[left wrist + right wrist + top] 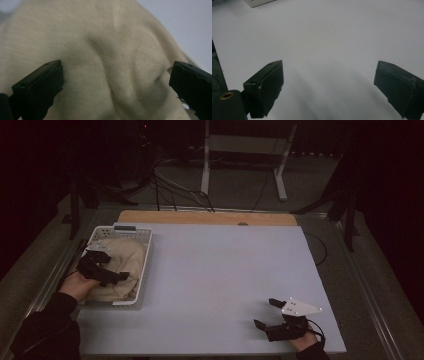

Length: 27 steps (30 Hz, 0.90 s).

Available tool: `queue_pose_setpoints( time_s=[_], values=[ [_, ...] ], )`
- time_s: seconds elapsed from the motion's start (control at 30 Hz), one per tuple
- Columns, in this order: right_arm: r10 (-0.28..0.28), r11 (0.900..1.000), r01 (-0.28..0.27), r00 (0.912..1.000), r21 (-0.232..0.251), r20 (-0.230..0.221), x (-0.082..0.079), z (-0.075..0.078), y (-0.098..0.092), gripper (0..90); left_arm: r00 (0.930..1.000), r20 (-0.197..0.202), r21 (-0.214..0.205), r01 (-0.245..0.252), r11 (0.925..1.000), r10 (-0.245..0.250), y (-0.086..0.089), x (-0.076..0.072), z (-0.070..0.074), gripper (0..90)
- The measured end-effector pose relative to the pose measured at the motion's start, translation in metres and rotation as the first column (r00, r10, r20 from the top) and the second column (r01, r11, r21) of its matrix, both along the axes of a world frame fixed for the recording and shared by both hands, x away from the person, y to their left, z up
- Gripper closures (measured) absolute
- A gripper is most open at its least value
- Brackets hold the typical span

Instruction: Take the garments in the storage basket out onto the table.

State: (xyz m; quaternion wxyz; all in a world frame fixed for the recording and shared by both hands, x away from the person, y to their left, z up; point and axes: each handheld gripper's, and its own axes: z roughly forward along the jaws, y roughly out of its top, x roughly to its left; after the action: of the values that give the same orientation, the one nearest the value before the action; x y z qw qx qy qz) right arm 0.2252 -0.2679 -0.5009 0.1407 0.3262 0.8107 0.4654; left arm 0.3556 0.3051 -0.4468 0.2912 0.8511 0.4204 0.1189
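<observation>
Left gripper (117, 276), jaws spread, directly over beige knit garment (120, 265) in white basket (146, 255); right gripper (266, 312) open, well apart.

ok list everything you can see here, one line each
basket: 1, white, left side of the table, holding the cloth
knit cloth: 1, beige, bunched inside the basket
table top: 1, pale grey, with a wooden strip along its far edge
white frame stand: 1, on the floor beyond the table
cables: several, dark, on the floor beyond the table
left gripper: 1, black, over the cloth, jaws open
right gripper: 1, black, near right corner, jaws open, nothing between them
</observation>
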Motion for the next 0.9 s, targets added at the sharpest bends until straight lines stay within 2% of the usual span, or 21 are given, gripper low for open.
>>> queue_pose_setpoints(
  time_s=[0.03, 0.13, 0.23, 0.33, 0.37, 0.53, 0.63, 0.77, 0.83, 0.87, 0.9],
  values=[
    [0.000, 1.0000, 0.000, 1.0000, 0.000, 0.000, 0.000, 0.000, 0.000, 9.1, 1.0000, 0.006, 0.019, 0.008, 0.9998, -0.008, -0.002, 0.000, -0.002, 0.1],
    [0.003, 1.0000, -0.003, 1.0000, -0.002, -0.001, 0.000, 0.000, 0.000, 9.1, 0.9998, 0.012, 0.040, 0.017, 0.9991, -0.017, -0.004, -0.001, -0.004, 0.0],
    [0.004, 1.0000, -0.004, 1.0000, -0.001, -0.002, 0.000, 0.000, 0.000, 9.1, 0.9998, 0.004, 0.076, 0.017, 0.9969, -0.018, -0.006, -0.001, -0.007, 0.0],
    [0.006, 1.0000, -0.006, 1.0000, -0.003, -0.004, 0.000, -0.001, 0.001, 9.1, 0.9997, 0.019, 0.128, 0.012, 0.9917, -0.015, -0.012, -0.001, -0.011, 0.0],
    [0.007, 1.0000, -0.007, 1.0000, -0.003, -0.005, 0.000, -0.001, 0.001, 9.1, 0.9993, 0.033, 0.158, 0.008, 0.9875, -0.014, -0.014, -0.001, -0.013, 0.0],
    [0.007, 1.0000, -0.007, 1.0000, -0.005, -0.006, 0.000, -0.001, 0.001, 9.1, 0.9985, 0.055, 0.205, -0.003, 0.9787, -0.009, -0.021, -0.002, -0.016, 0.0],
    [0.007, 1.0000, -0.007, 1.0000, -0.004, -0.007, 0.000, -0.001, 0.001, 9.1, 0.9983, 0.054, 0.260, 0.006, 0.9656, -0.021, -0.026, -0.003, -0.017, 0.0],
    [0.010, 0.9999, -0.010, 0.9999, -0.005, -0.008, 0.000, -0.001, 0.002, 9.1, 0.9994, 0.033, 0.304, 0.004, 0.9527, -0.015, -0.031, -0.002, -0.018, 0.0],
    [0.009, 0.9999, -0.009, 0.9999, -0.006, -0.008, 0.000, -0.001, 0.002, 9.1, 0.9996, 0.026, 0.335, 0.006, 0.9422, -0.015, -0.035, -0.002, -0.019, 0.0],
    [0.009, 0.9999, -0.009, 0.9999, -0.005, -0.008, 0.000, -0.001, 0.002, 9.1, 0.9996, 0.023, 0.356, 0.007, 0.9346, -0.016, -0.037, -0.002, -0.020, 0.0],
    [0.009, 1.0000, -0.009, 0.9999, -0.004, -0.006, 0.000, -0.001, 0.002, 9.1, 0.9995, 0.026, 0.365, 0.004, 0.9311, -0.015, -0.039, -0.002, -0.022, 0.0]
  ],
)
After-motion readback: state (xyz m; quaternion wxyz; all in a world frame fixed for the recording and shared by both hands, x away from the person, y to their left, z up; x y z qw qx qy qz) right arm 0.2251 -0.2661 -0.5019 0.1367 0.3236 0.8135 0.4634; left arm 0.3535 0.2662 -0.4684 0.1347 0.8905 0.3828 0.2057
